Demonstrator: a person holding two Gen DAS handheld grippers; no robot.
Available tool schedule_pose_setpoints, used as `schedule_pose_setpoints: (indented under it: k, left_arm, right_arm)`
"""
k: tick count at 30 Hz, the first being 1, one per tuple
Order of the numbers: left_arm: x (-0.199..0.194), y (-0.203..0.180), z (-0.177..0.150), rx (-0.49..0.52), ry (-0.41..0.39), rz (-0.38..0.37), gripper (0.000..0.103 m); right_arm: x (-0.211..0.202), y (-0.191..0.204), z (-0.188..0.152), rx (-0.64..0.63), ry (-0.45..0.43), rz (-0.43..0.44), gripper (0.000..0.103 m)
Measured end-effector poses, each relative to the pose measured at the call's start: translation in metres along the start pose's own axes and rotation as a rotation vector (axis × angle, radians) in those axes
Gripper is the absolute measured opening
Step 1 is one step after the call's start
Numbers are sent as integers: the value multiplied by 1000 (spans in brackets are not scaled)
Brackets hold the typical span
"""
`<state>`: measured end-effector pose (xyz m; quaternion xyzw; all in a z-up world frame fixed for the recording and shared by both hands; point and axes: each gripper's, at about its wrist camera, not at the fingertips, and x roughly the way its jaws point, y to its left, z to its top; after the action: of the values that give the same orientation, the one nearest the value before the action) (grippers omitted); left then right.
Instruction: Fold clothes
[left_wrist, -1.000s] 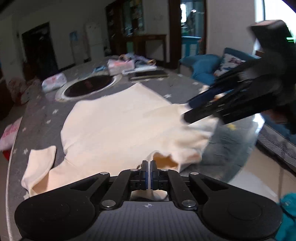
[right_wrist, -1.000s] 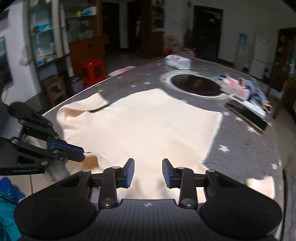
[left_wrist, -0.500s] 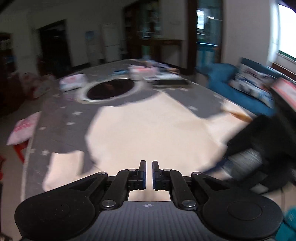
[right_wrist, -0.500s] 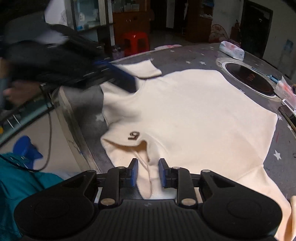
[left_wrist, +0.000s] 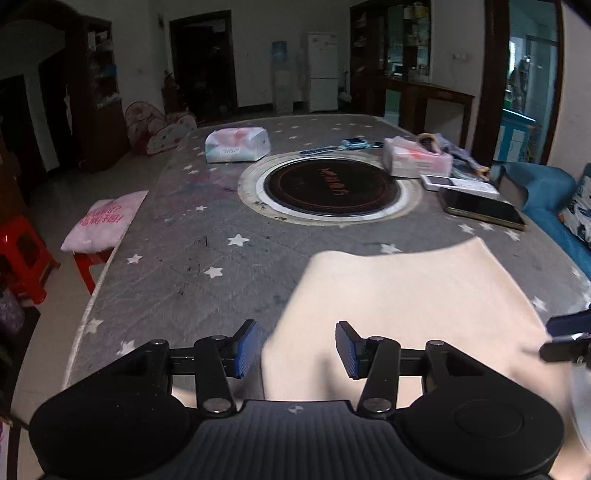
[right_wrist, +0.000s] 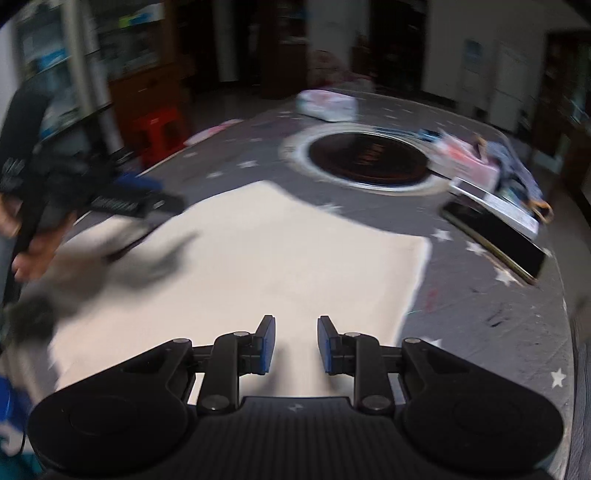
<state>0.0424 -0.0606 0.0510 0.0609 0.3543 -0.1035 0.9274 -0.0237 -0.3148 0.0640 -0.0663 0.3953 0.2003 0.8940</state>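
A cream garment lies flat on the grey star-patterned table. In the left wrist view its left edge runs under my left gripper. The jaws there are opening, and no pad presses the cloth below them. The right wrist view is blurred. In it my right gripper hovers over the near edge of the garment, jaws a little apart with nothing gripped. The left gripper shows as a dark blur at the left, in a person's hand. The right gripper's blue tips peek in at the right edge.
A round black hob is set into the table's middle. Behind it lie a tissue pack, boxes and a dark tablet. A red stool and pink cushion stand left of the table, and a blue sofa is on the right.
My left gripper let go of the garment's edge, opened wide and swung toward its left side. My right gripper narrowed a little and shifted along the near edge.
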Motion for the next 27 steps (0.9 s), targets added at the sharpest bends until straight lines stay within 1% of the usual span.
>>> schedule_pose_setpoints:
  k: [3,5,9,11,12,13,14,16,18,20,22,24,27]
  left_arm:
    - [20,5,3,-11,24,-1,50]
    - [30,6,4,-14,33,-8,49]
    - [40,3,3,-5,18,-35,42]
    - [43,0,3,7,16,-49,22]
    - [45,-1,4,12,18,-57,19]
    - [44,-2,4,17,12,-56,10]
    - [42,-3,4,17,3,-62,8]
    - [38,-6,6,16,-15,-79,7]
    - [28,-13,5,31,-32,-122,6]
    - [18,-25,2,68,-48,-164,6]
    - [10,-36,-3,100,-51,-230,6]
    - [5,-47,-9,132,-37,-312,6]
    - [-2,-56,-15,175,-50,-326,9]
  right_arm:
    - [21,-19,10,51,5,-44,24]
    - [32,-26,12,74,14,-55,24]
    - [51,-33,16,86,33,-62,25]
    - [55,-34,17,84,36,-66,25]
    - [58,-35,18,83,38,-71,25]
    - [59,-35,18,83,41,-69,25]
    - [61,-36,18,85,43,-68,25]
    - [62,-37,18,85,44,-69,25]
    - [63,-37,18,84,45,-70,25]
    - [64,-38,18,85,46,-70,26]
    - [65,-38,18,85,43,-70,26]
    - [66,-39,18,92,41,-69,26]
    - [66,-39,19,91,42,-68,28]
